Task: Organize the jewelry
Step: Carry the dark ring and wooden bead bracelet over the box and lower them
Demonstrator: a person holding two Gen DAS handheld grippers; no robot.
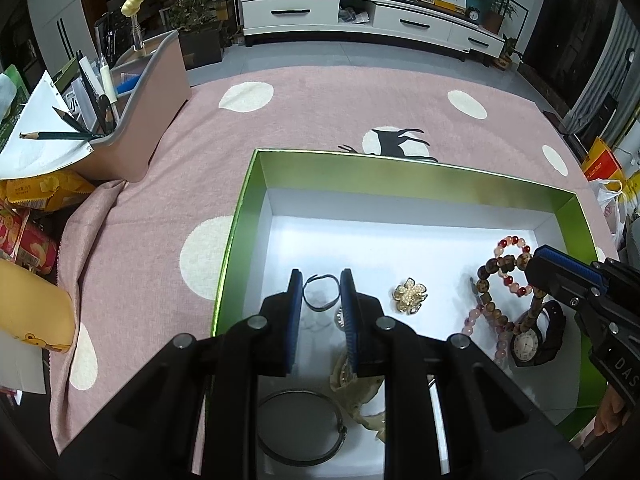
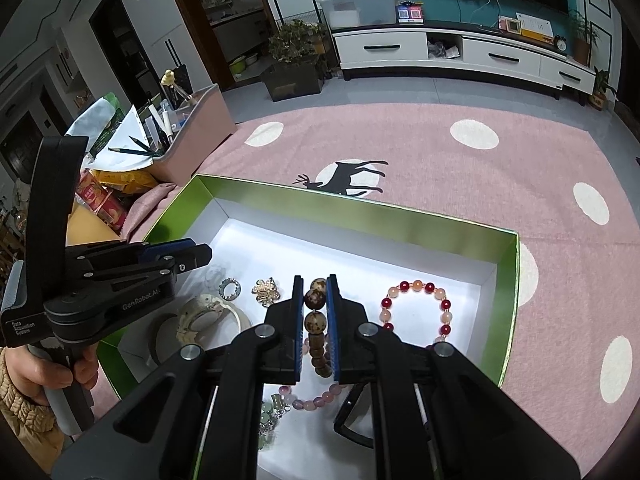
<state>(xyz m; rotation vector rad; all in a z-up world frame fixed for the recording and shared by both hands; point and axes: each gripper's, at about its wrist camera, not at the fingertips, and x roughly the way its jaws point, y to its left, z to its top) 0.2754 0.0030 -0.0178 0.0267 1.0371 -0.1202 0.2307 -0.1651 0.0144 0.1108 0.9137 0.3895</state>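
A green box (image 1: pixel 256 208) with a white floor holds the jewelry; it also shows in the right wrist view (image 2: pixel 508 280). My right gripper (image 2: pixel 314 292) is shut on a brown wooden bead bracelet (image 2: pixel 315 322) and holds it over the box; in the left wrist view the gripper (image 1: pixel 534 266) holds the bracelet (image 1: pixel 490 276) dangling. My left gripper (image 1: pixel 321 280) is open above a thin dark ring band (image 1: pixel 320 294). A gold flower brooch (image 1: pixel 410 295), a red and peach bead bracelet (image 2: pixel 416 308), a black watch (image 1: pixel 534 342) and a pink bead bracelet (image 2: pixel 316 400) lie inside.
A dark bangle (image 1: pixel 300 428) and a beige watch (image 2: pixel 204 316) lie near the box's front. A pink organizer (image 1: pixel 148 112) with pens stands at the left on the pink dotted cloth (image 1: pixel 320 100). Snack packets (image 1: pixel 36 192) lie beside it.
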